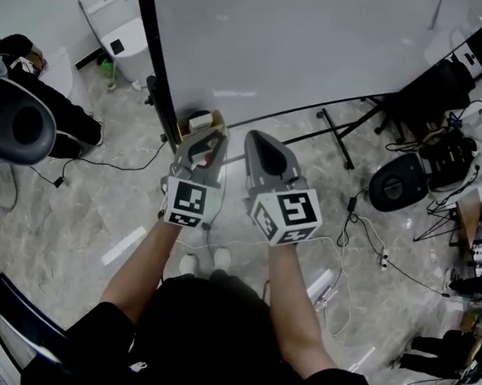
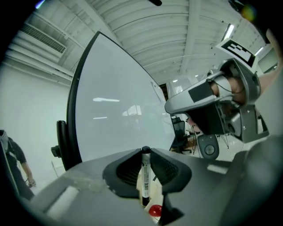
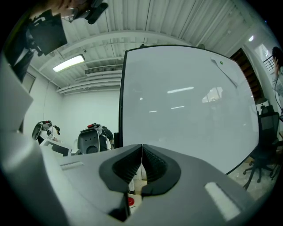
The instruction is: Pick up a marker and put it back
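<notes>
Two grippers sit side by side in the head view, both tips just short of the board's [image 1: 315, 46] lower edge. The left gripper [image 1: 207, 145] points at a small open box [image 1: 203, 122] by the board's lower left corner. The right gripper [image 1: 262, 148] is just beside the left one. The board's black frame runs up from that corner, and its stand legs [image 1: 336, 136] spread over the floor under the edge. Bare floor [image 1: 85, 211] lies open left of the corner as far as a dark chair [image 1: 21, 124]. Right of the legs, cables [image 1: 360, 236] and a second chair [image 1: 396, 187] crowd the ground. Neither pair of jaws can be read from here.

Left gripper view: the pads are clamped on a marker [image 2: 145, 176]. It stands upright between them, black cap on top, white printed barrel below. The board's face stands ahead, with its dark left edge to the marker's left. A red round thing [image 2: 154, 211] shows low under the jaws. The right gripper looms at upper right, and a person [image 2: 15, 159] stands at the far left, well off the board.

Right gripper view: the jaws are pressed pad to pad with nothing between them. The board nearly fills the view, its left edge straight above the jaws. A grey seat [image 3: 90, 141] stands left of that edge and an office chair [image 3: 261, 154] right of the board's low corner. The grip on the marker reads only in the left gripper view.
</notes>
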`<move>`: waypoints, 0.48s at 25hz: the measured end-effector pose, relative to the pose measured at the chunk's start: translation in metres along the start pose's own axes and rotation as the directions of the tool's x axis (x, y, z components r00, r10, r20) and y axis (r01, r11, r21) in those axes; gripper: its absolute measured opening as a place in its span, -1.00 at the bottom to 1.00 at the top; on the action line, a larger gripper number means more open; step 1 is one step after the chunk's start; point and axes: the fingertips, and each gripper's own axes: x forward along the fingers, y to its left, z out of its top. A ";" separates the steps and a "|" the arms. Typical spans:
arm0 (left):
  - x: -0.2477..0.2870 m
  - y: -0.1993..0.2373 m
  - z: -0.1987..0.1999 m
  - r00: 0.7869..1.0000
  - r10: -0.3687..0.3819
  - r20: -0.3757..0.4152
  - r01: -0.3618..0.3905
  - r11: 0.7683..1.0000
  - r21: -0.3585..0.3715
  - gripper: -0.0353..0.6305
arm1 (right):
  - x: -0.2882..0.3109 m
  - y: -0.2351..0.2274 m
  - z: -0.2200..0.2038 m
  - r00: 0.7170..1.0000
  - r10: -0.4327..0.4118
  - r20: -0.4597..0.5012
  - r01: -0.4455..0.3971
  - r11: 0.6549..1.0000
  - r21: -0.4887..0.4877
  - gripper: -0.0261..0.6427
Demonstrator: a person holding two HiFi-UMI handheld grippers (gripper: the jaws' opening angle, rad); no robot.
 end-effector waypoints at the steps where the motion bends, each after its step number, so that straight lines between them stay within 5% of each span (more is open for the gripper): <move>1: -0.004 0.002 0.002 1.000 0.005 0.005 -0.005 1.000 -0.008 -0.68 | -0.001 0.003 0.001 1.000 0.001 0.002 -0.001 1.000 -0.001 -0.89; 12: -0.044 0.022 0.017 0.997 0.038 0.063 -0.035 0.998 -0.055 -0.68 | -0.008 0.037 0.014 0.999 0.027 0.026 -0.027 0.999 -0.024 -0.89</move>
